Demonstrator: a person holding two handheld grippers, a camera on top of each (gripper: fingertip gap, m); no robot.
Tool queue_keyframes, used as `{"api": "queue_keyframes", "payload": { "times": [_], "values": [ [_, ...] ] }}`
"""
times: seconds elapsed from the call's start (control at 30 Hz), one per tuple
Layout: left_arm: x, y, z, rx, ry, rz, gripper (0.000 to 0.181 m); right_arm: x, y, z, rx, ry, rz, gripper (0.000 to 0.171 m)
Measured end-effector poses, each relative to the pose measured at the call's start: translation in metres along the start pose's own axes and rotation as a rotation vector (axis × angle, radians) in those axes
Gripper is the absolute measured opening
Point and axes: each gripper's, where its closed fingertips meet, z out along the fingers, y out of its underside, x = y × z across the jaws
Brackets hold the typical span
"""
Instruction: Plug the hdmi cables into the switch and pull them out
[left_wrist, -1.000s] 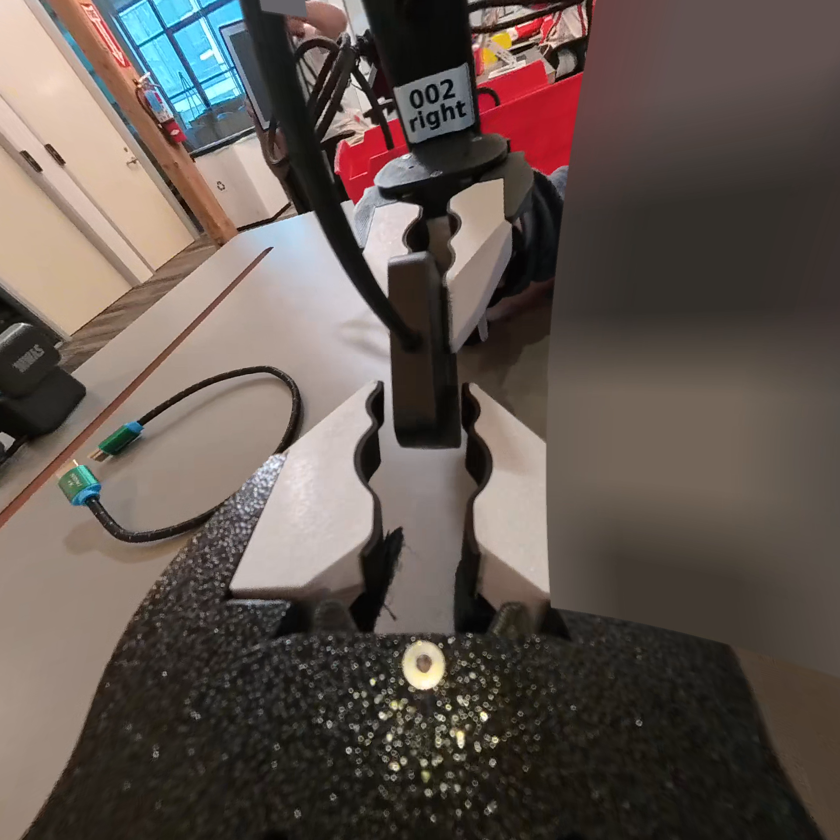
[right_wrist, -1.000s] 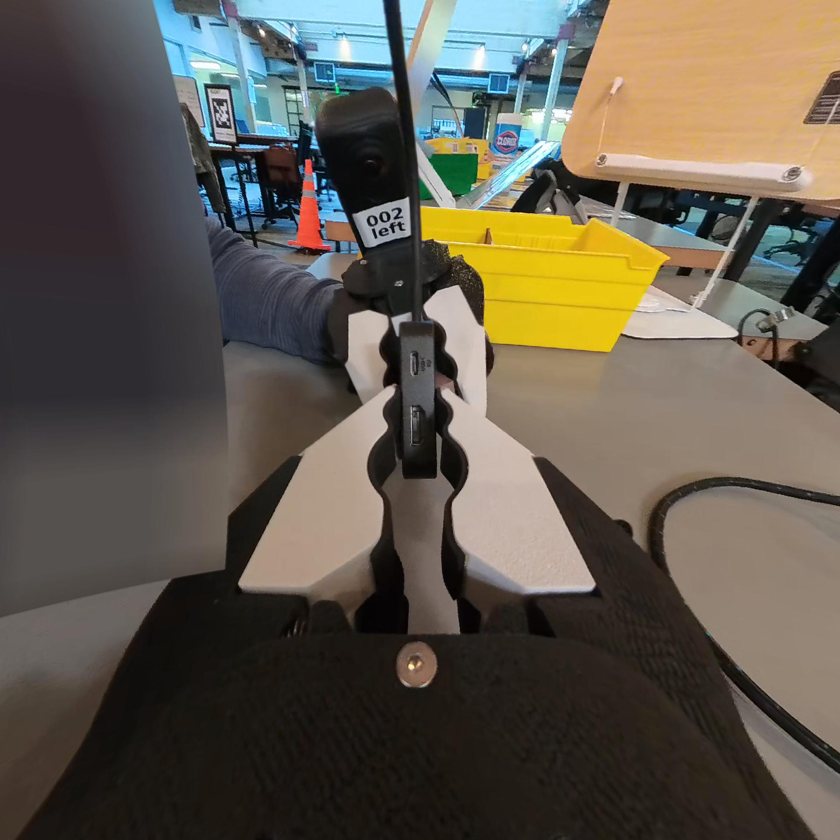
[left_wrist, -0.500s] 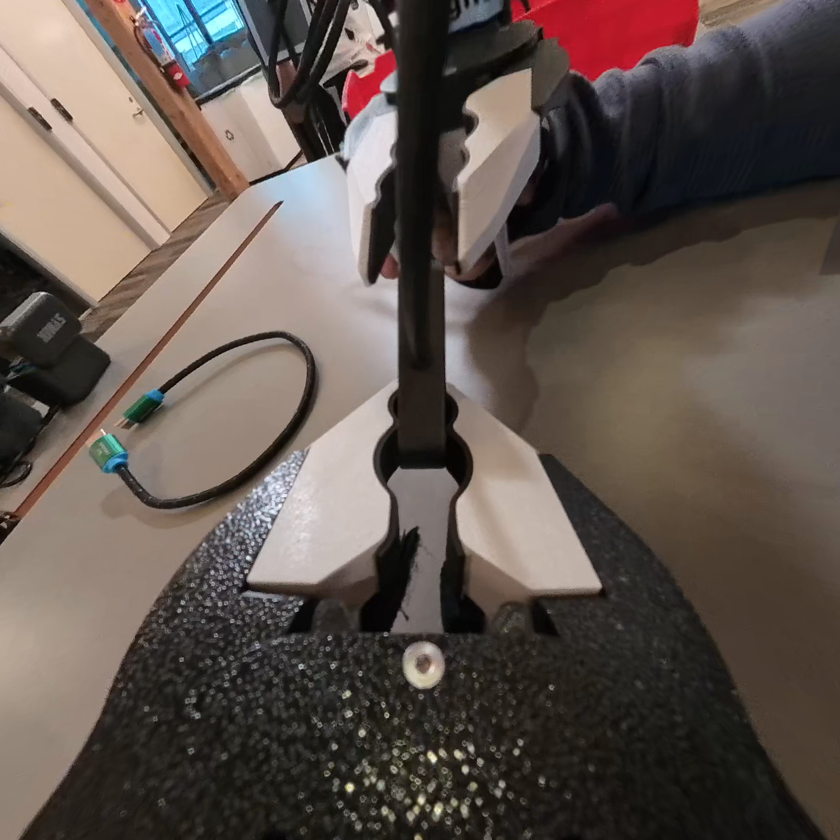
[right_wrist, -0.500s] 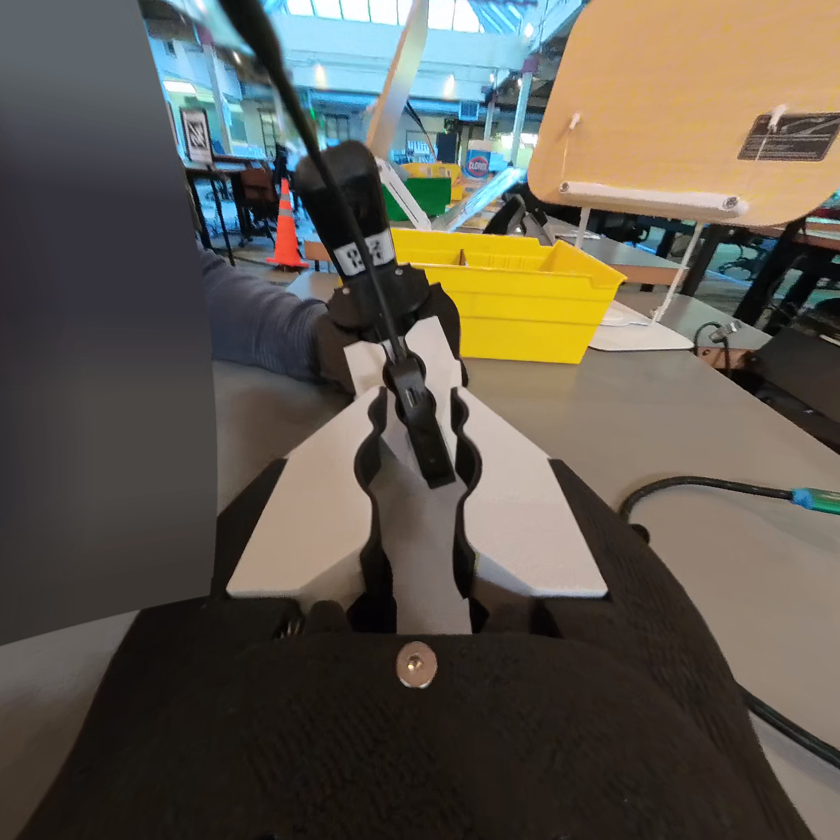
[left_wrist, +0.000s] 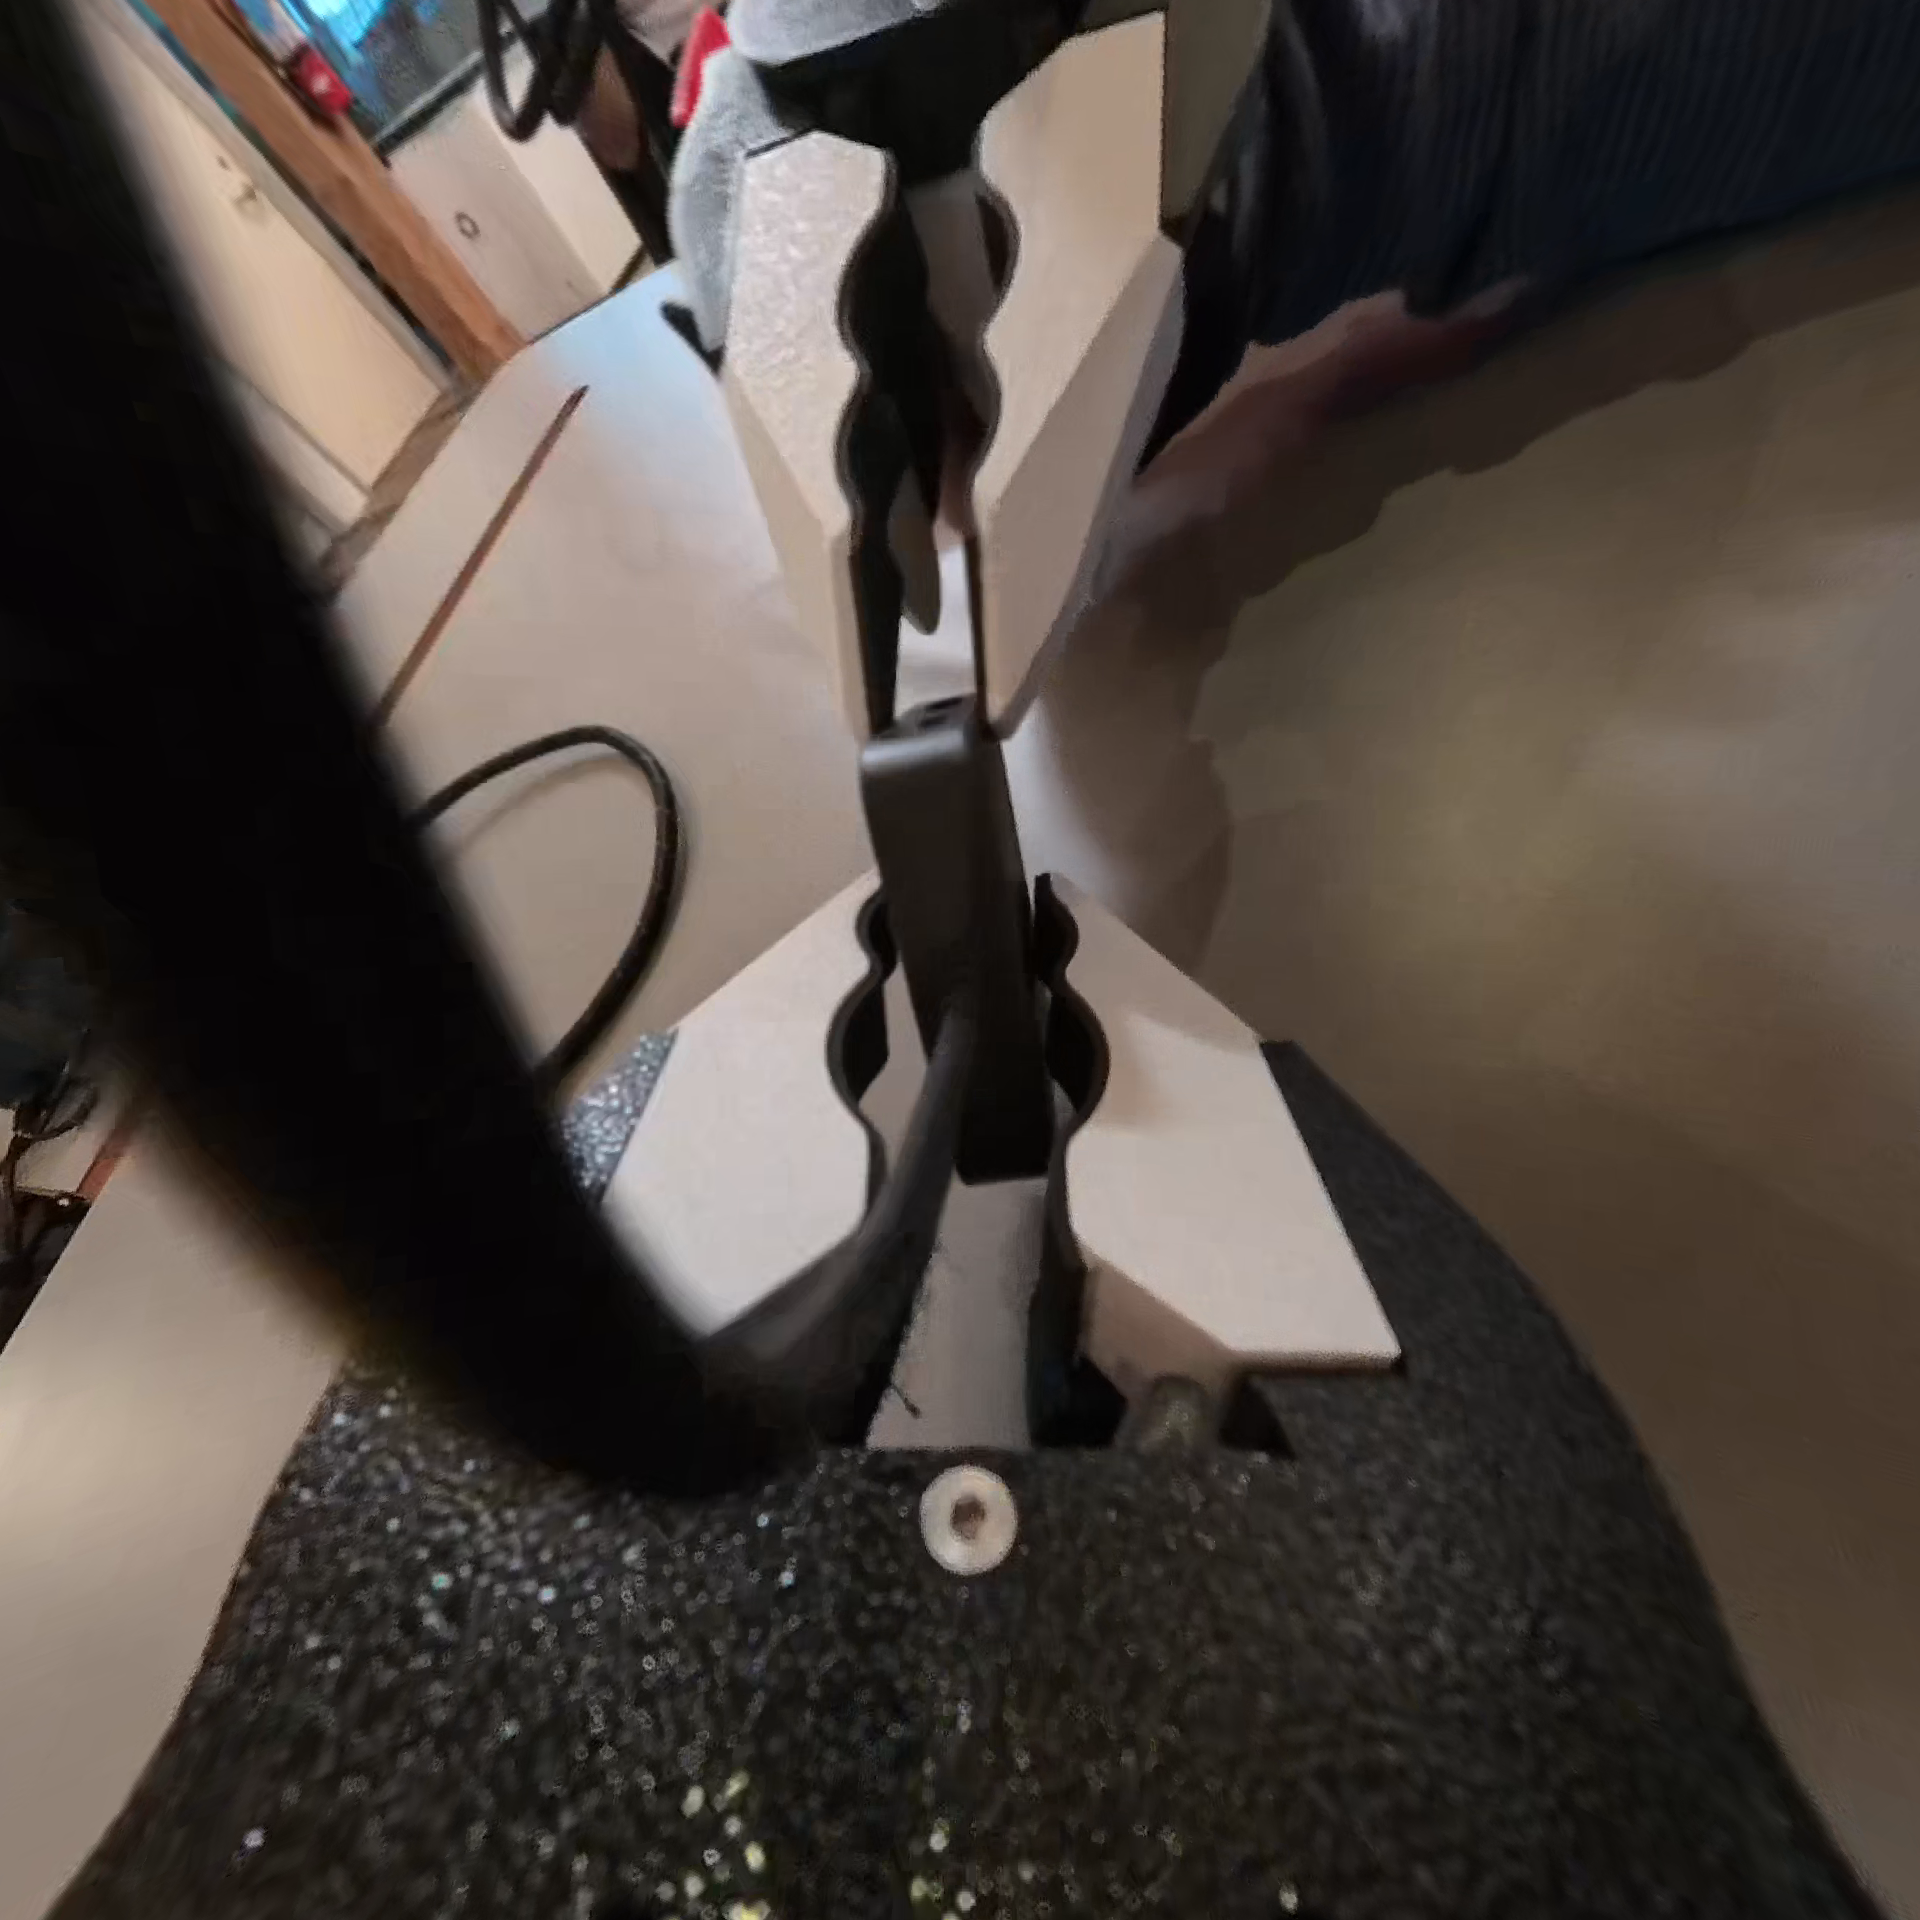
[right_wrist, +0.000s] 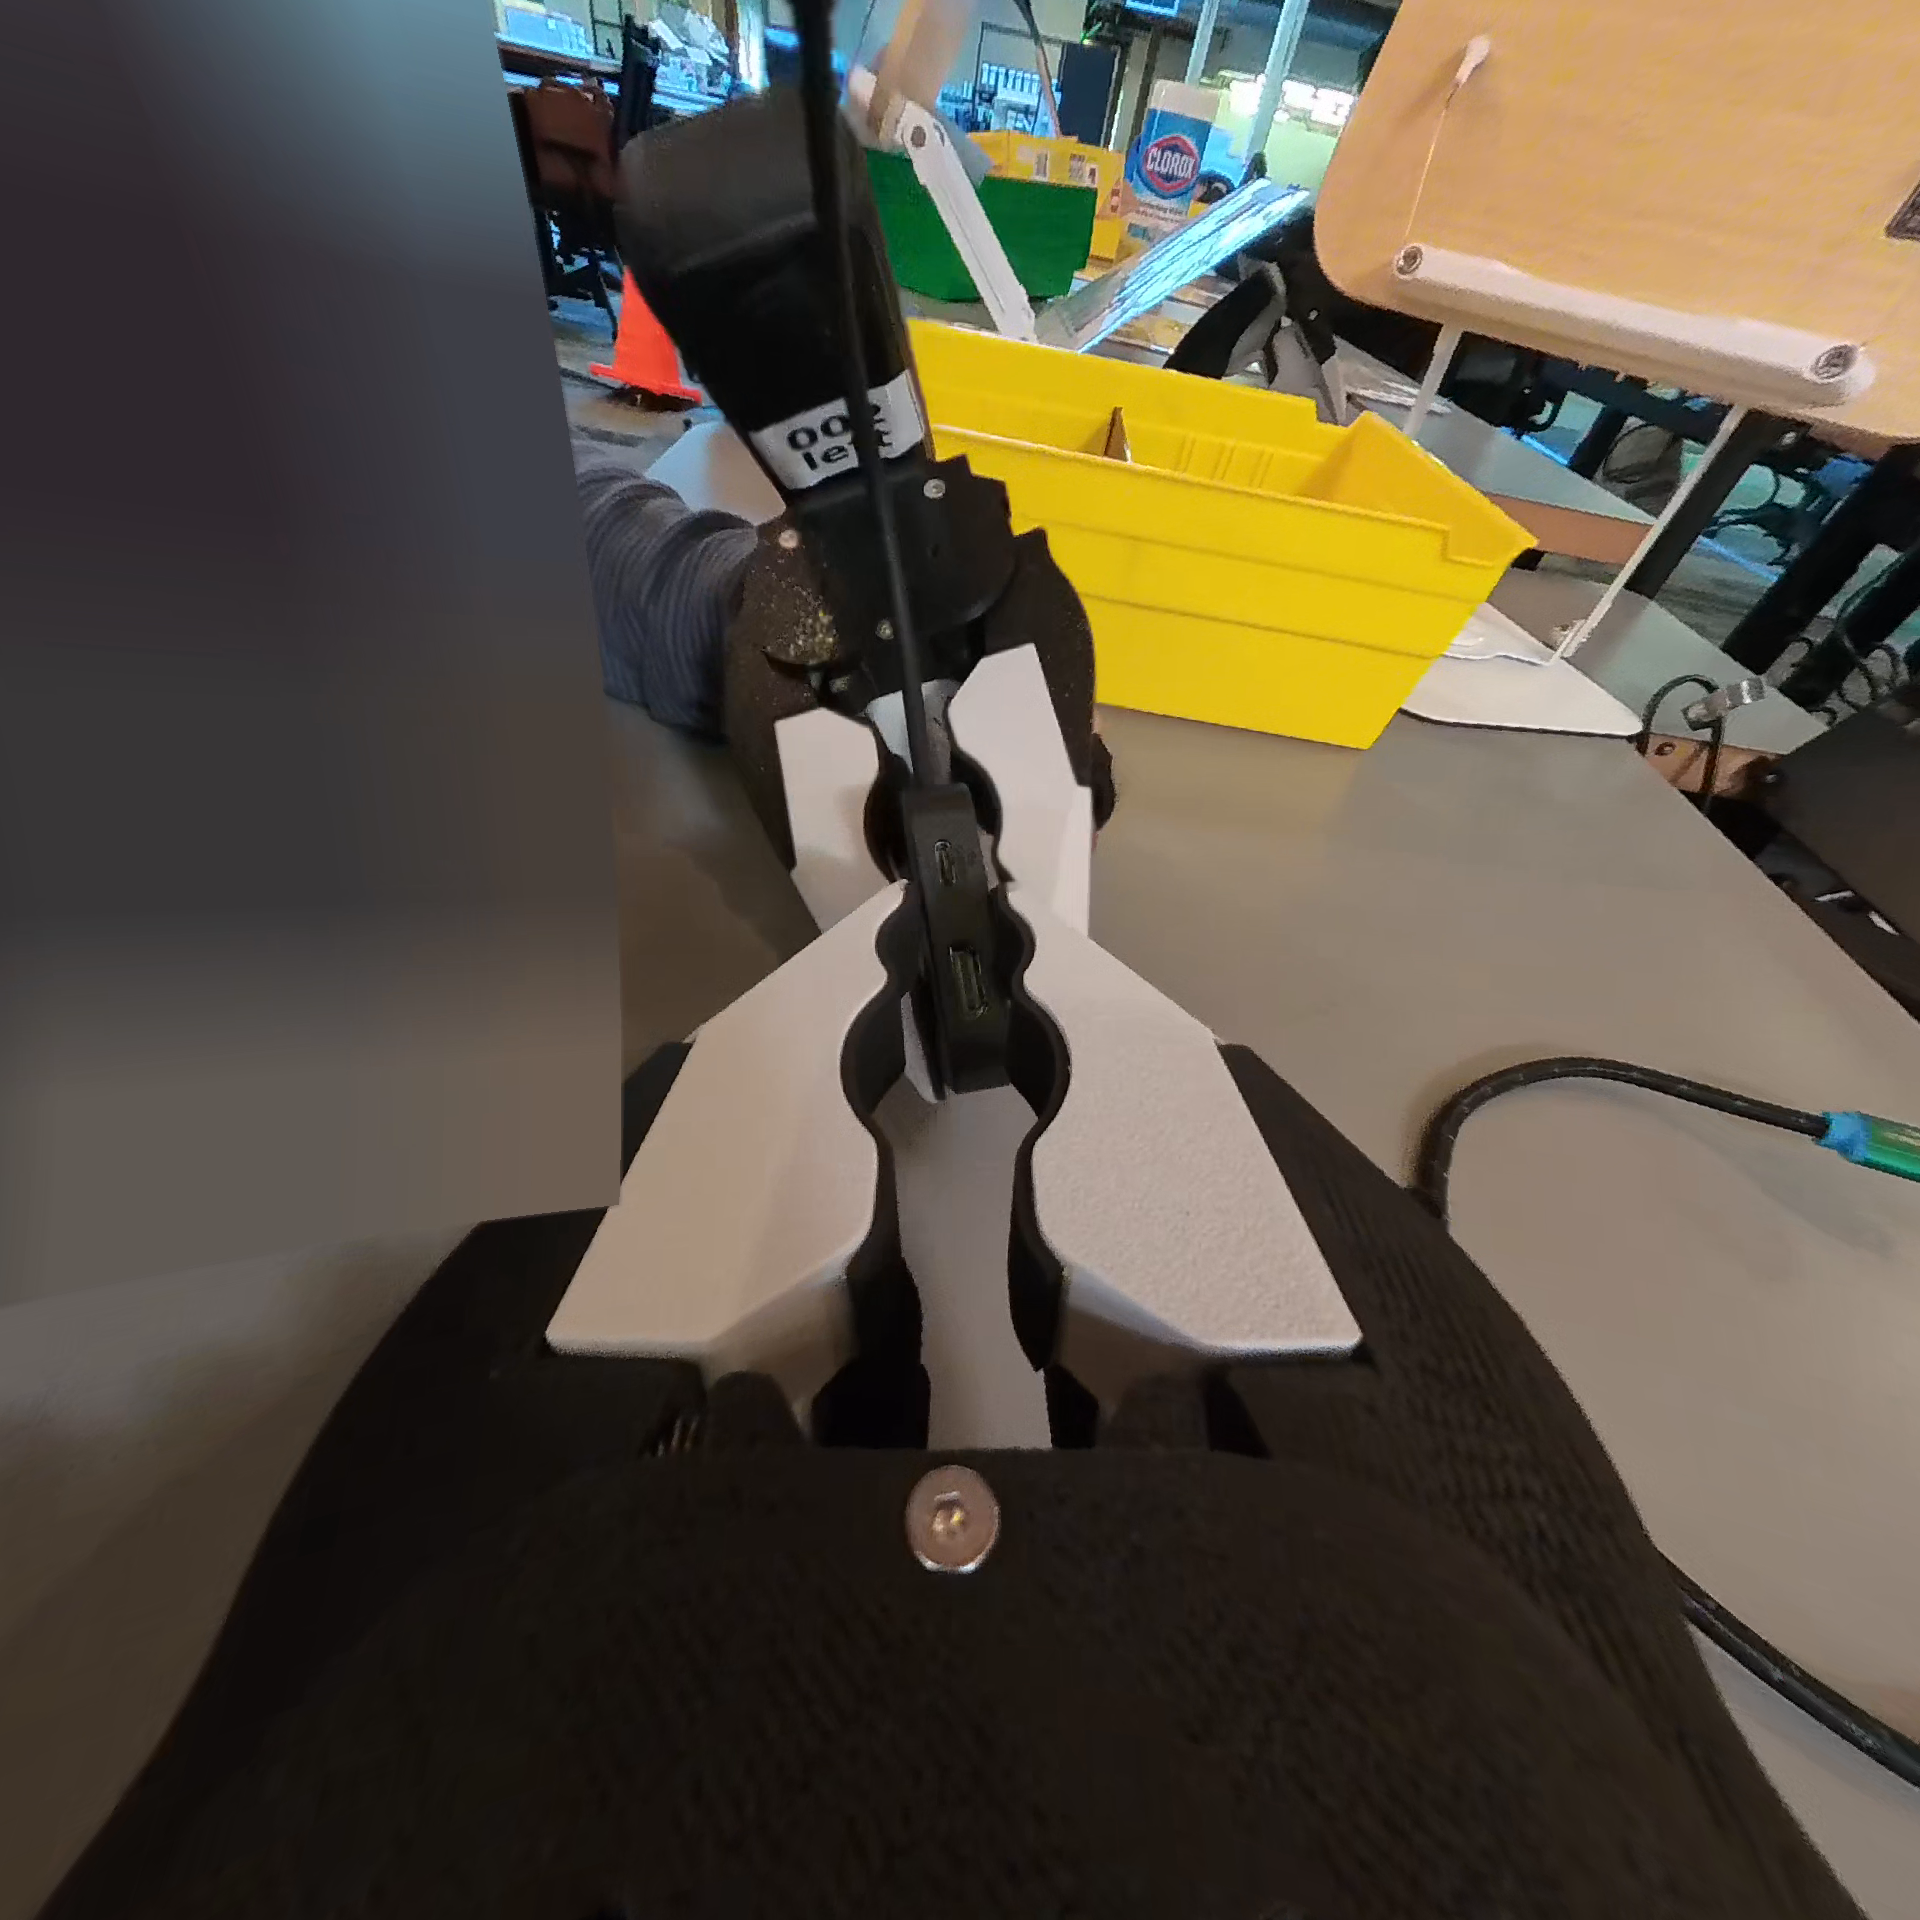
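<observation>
both grippers meet nose to nose over the grey table (right_wrist: 1455, 935), the small black switch (right_wrist: 961, 966) held edge-on between them. the left gripper (left_wrist: 961, 997) has its white jaws closed on the near end of the switch in its own view, with the switch's thin black lead (left_wrist: 914, 1143) bending out of the gap toward the camera. the right gripper (right_wrist: 951, 997) looks pressed around the other end, but there is slack in the scalloped gap and i cannot tell if it really clamps or just cradles it. two open ports face up on the switch edge, nothing plugged in.

the braided hdmi cable (right_wrist: 1558, 1081) lies loose on the table at the right, its green and blue plug (right_wrist: 1870, 1143) well apart from the switch. a loop of it shows in the left wrist view too (left_wrist: 623, 831).

risks, as i judge them: the switch is thin and held on edge, so if one side lets go to fetch the plug it could pivot or slip out. the lead across the left camera blocks much of that view and could snag the fingers (left_wrist: 769, 1122). a loose hold would let the switch skid back when a plug is pushed in. a yellow bin (right_wrist: 1195, 582) sits behind, clear of the work.
</observation>
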Motion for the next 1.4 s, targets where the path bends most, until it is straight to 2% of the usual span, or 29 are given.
{"api": "queue_keyframes", "payload": {
  "times": [0.03,0.3,0.4,0.47,0.57,0.7,0.8,0.9,1.03,1.23,1.3,1.4],
  "values": [
    [0.002,0.001,0.001,-0.008,0.002,0.015,0.021,-0.001,0.001,0.001,-0.001,-0.003,0.0,0.011],
    [-0.002,-0.002,0.0,0.009,-0.011,-0.004,0.014,0.0,-0.005,0.005,0.042,0.007,0.005,0.011],
    [-0.017,0.0,-0.002,0.008,-0.082,-0.055,0.012,0.008,-0.011,0.002,0.076,0.057,0.006,0.012],
    [-0.031,0.006,-0.005,-0.012,-0.156,-0.081,0.012,0.02,-0.018,-0.006,0.13,0.124,0.011,0.018],
    [-0.052,0.008,-0.014,0.011,-0.271,-0.124,0.011,0.052,-0.033,-0.03,0.255,0.331,0.013,0.024],
    [-0.076,0.009,-0.029,0.042,-0.426,-0.137,0.011,0.109,-0.03,-0.084,0.314,0.832,-0.033,0.025],
    [-0.087,0.007,-0.038,0.06,-0.514,-0.118,0.011,0.123,-0.014,-0.092,0.211,1.003,-0.08,0.024],
    [-0.101,0.007,-0.042,0.075,-0.584,-0.058,0.011,0.123,-0.002,-0.074,0.085,1.013,-0.13,0.022],
    [-0.123,0.018,-0.039,0.054,-0.618,-0.107,0.011,0.135,0.005,-0.065,-0.004,1.073,-0.201,0.02],
    [-0.148,0.029,-0.041,0.068,-0.663,-0.213,0.011,0.199,0.022,-0.074,-0.201,1.188,-0.322,0.019],
    [-0.149,0.028,-0.043,0.085,-0.664,-0.221,0.011,0.226,0.035,-0.07,-0.291,1.158,-0.31,0.021],
    [-0.145,0.025,-0.04,0.093,-0.648,-0.198,0.011,0.254,0.072,-0.05,-0.447,0.987,-0.166,0.031]
  ]
}}
